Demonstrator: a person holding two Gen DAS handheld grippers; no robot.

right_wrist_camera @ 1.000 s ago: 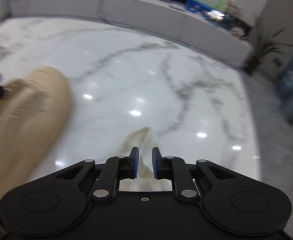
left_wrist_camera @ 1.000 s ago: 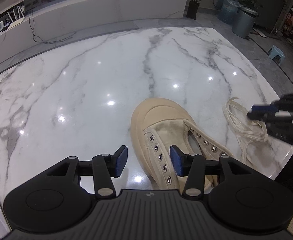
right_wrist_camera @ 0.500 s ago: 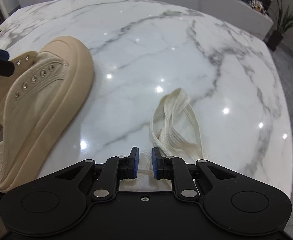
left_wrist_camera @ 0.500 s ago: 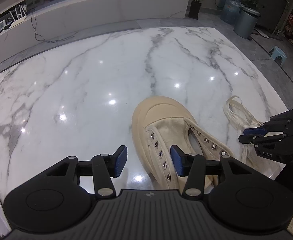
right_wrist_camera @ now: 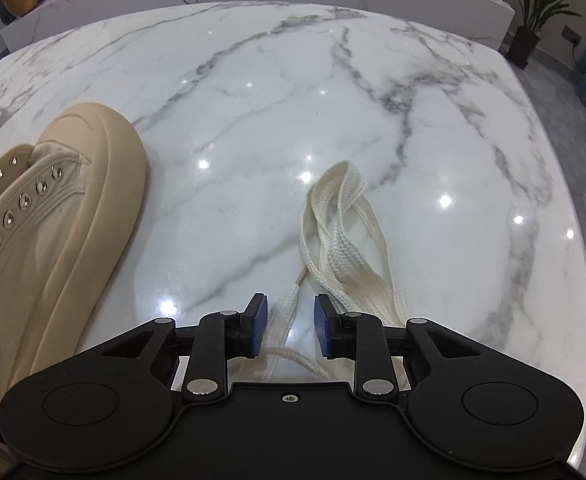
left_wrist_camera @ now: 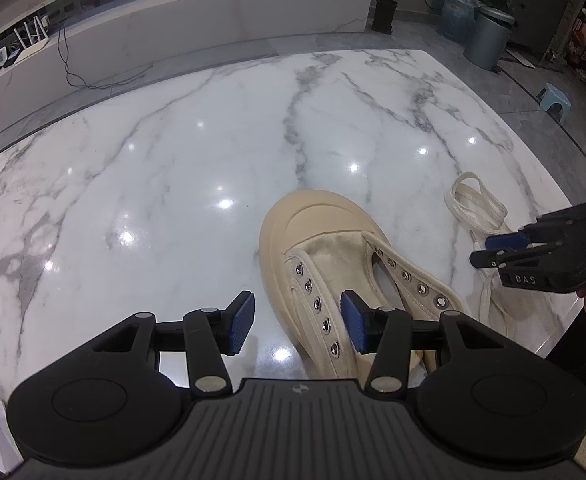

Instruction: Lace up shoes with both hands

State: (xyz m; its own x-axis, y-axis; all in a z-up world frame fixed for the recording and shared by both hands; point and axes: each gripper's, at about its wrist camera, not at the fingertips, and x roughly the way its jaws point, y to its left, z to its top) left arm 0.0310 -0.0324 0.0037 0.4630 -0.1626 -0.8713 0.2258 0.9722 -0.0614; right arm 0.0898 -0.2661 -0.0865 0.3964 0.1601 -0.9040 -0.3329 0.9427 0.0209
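Left gripper (left_wrist_camera: 297, 322), jaws wide apart, straddling the eyelet flap of the unlaced shoe (left_wrist_camera: 345, 276). Right gripper (right_wrist_camera: 289, 330), jaws open around the shoelace (right_wrist_camera: 343, 236) end, apparently not touching. Both rest on the marble worktop (left_wrist_camera: 173, 168).

beige shoe (left_wrist_camera: 333, 264) beside open left claw (left_wrist_camera: 297, 322), white lace (left_wrist_camera: 475, 204) under right claw (left_wrist_camera: 493, 250)
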